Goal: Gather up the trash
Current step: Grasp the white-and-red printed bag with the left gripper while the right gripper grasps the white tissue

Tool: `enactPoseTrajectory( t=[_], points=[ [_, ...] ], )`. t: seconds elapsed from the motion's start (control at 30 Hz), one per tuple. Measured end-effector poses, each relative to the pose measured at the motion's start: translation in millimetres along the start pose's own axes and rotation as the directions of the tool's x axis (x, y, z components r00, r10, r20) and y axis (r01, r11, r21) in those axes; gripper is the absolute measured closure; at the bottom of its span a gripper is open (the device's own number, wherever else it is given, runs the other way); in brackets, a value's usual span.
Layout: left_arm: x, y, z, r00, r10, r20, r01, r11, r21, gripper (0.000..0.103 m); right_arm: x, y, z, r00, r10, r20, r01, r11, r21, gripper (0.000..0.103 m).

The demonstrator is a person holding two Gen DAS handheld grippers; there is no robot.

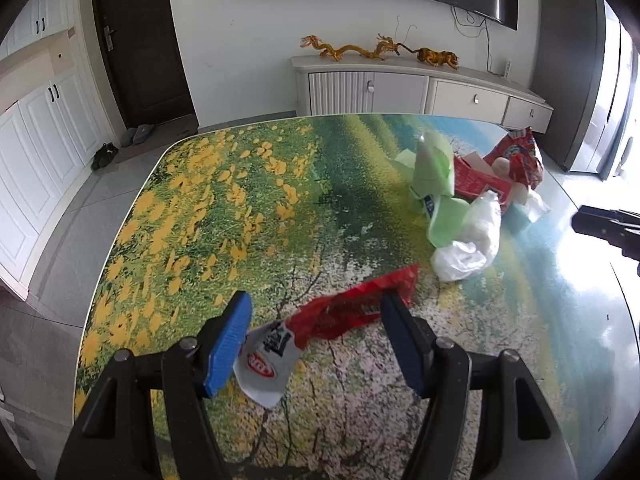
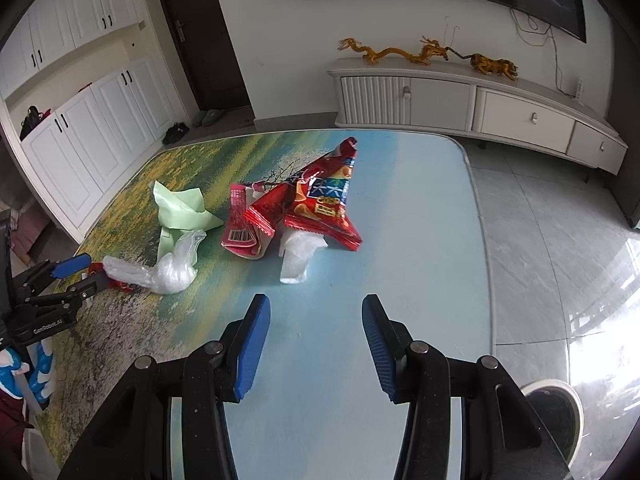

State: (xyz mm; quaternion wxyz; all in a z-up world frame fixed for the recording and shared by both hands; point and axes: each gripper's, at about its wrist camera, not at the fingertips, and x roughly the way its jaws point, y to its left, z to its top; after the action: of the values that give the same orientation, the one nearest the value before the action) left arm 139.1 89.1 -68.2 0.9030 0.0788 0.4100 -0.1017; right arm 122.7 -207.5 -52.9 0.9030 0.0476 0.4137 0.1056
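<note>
In the left wrist view my left gripper (image 1: 316, 300) hangs low over the flower-print table (image 1: 208, 216). It is open, and a red and white snack wrapper (image 1: 344, 314) lies flat between its blue pads. Further right sits a trash pile: green paper (image 1: 434, 176), a clear plastic bag (image 1: 472, 244), a red carton (image 1: 476, 180) and a red chip bag (image 1: 520, 156). The right wrist view shows my right gripper (image 2: 316, 304) open over bare blue tabletop, nothing between its fingers. The chip bag (image 2: 320, 204), the carton (image 2: 244, 220), the green paper (image 2: 180, 208) and the plastic bag (image 2: 168, 268) lie ahead of it. My left gripper (image 2: 90, 274) shows at the left edge.
A round white-rimmed bin (image 2: 556, 412) stands on the floor off the table's right edge. A smaller white plastic scrap (image 2: 298, 256) lies before the chip bag. A low white cabinet (image 2: 480, 108) lines the far wall. The right gripper's tip (image 1: 608, 228) shows at the right.
</note>
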Motion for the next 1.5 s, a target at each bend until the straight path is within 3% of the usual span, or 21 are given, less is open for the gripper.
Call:
enactPoseTrajectory(
  t=[0.33, 0.6, 0.67, 0.8, 0.9, 1.1, 1.2, 1.5],
  points=[
    [15.7, 6.8, -0.2, 1.0, -0.022, -0.021, 0.022, 0.999, -0.026, 0.038, 36.8, 2.5, 19.9, 0.999, 0.037, -0.02, -0.037, 0.999, -0.001, 0.058],
    [20.7, 9.9, -1.6, 0.998, -0.049, -0.035, 0.047, 0.997, -0.054, 0.038, 43.6, 1.7, 23.2, 0.997, 0.065, -0.029, -0.065, 0.998, 0.004, 0.08],
    [21.2, 10.3, -2.2, 0.998, -0.057, -0.037, 0.055, 0.997, -0.063, 0.038, 42.1, 1.4, 21.9, 0.997, 0.074, -0.034, -0.074, 0.997, 0.0, 0.09],
    [20.2, 10.1, -4.3, 0.997, -0.065, -0.038, 0.062, 0.995, -0.074, 0.039, 35.0, 2.2, 17.5, 0.996, 0.086, -0.038, -0.086, 0.996, -0.012, 0.093],
    [19.2, 10.5, -4.9, 0.996, -0.076, -0.04, 0.072, 0.993, -0.091, 0.044, 27.7, 4.7, 14.4, 0.994, 0.101, -0.038, -0.101, 0.995, -0.019, 0.095],
    [16.7, 10.2, -6.9, 0.995, -0.09, -0.048, 0.084, 0.99, -0.11, 0.071, 10.8, 9.0, 11.4, 0.989, 0.144, -0.031, -0.145, 0.989, -0.029, 0.097],
    [13.1, 12.6, -8.6, 0.994, -0.1, -0.042, 0.094, 0.986, -0.136, 0.079, 0.6, 12.3, 7.9, 0.987, 0.161, -0.025, -0.161, 0.986, -0.03, 0.098],
    [-8.1, 17.4, -12.7, 0.995, -0.103, -0.001, 0.101, 0.976, -0.194, 0.079, -29.0, 21.7, -3.9, 0.979, 0.204, 0.0, -0.204, 0.979, -0.023, 0.098]
  ],
)
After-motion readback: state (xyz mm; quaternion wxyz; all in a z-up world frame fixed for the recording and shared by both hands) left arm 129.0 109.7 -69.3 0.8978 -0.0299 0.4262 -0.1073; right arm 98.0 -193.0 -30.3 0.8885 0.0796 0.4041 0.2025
